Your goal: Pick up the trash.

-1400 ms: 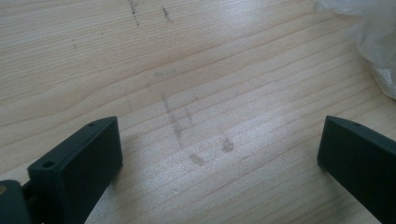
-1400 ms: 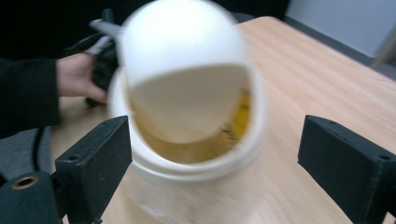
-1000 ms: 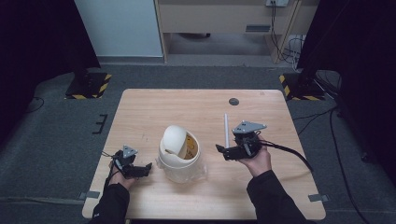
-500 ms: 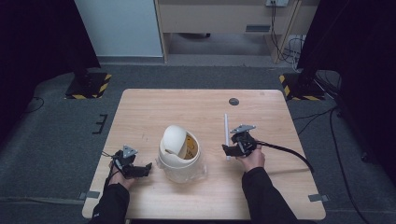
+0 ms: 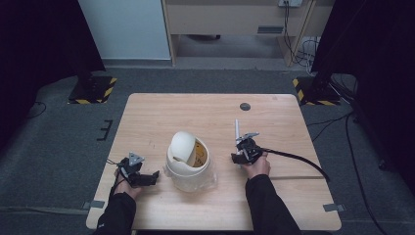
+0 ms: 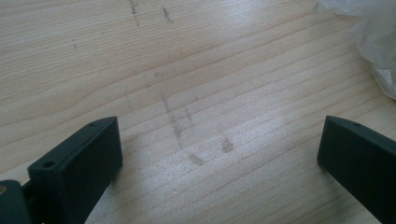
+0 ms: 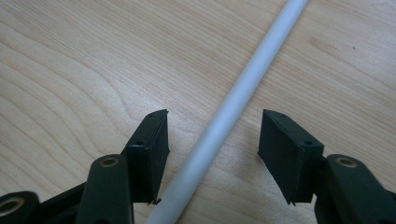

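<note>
The thin white tube (image 7: 233,102) is smooth, straight and matte, lying flat on the table (image 5: 161,115) right of centre. Your right gripper (image 5: 243,152) straddles its near end, jaws parted, not touching it. Your left gripper (image 5: 147,178), jaws wide apart, sits near the front-left corner beside the white bin (image 5: 188,159).

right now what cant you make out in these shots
- Rod: both ends cut off by the right gripper view's edges; in the high view its near end is hidden by the right gripper.
- Cup: its yellow inside print is too small to read in the high view.
- Plastic: cut off by the left gripper view's right edge.
</note>
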`<action>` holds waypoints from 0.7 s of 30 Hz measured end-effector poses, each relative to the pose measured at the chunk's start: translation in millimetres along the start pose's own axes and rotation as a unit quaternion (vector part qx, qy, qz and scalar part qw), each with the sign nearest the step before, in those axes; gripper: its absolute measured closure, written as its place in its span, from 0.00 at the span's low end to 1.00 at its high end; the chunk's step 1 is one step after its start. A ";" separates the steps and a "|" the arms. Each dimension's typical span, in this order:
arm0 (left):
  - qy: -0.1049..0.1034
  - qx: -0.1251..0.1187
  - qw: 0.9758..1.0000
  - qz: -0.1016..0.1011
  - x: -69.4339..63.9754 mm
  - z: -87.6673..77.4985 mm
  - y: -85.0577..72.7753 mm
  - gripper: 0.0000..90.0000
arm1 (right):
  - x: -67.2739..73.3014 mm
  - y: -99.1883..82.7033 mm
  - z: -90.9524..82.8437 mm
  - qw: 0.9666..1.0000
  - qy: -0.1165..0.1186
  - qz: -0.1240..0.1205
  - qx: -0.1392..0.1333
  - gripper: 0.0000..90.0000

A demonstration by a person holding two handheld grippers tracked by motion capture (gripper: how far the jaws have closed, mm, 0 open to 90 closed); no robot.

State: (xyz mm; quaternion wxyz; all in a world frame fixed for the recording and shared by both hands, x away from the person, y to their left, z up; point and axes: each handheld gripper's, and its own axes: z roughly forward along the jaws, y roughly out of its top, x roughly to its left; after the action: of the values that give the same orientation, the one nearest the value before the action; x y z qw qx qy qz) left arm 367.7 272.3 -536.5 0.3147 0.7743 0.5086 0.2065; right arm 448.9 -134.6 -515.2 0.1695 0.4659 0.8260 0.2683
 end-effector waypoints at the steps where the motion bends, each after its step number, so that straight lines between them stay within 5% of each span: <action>1: 0.000 0.000 1.000 0.000 0.0 0.0 0.0 0.00 | 0.3 -0.5 0.8 1.000 -0.001 -0.002 0.002 0.48; 17: 0.001 0.000 1.000 0.000 -0.2 0.0 0.0 0.00 | 0.2 0.5 -0.2 1.000 0.023 0.004 0.010 0.87; 21: 0.001 0.000 1.000 0.000 -0.2 0.0 0.0 0.00 | 1.0 -0.1 0.0 1.000 0.019 0.005 0.006 0.87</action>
State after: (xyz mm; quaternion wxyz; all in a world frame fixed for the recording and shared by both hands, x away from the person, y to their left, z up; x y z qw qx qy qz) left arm 367.6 272.1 -536.5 0.3143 0.7743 0.5088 0.2068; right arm 448.4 -133.7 -515.3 0.1501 0.4657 0.8283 0.2729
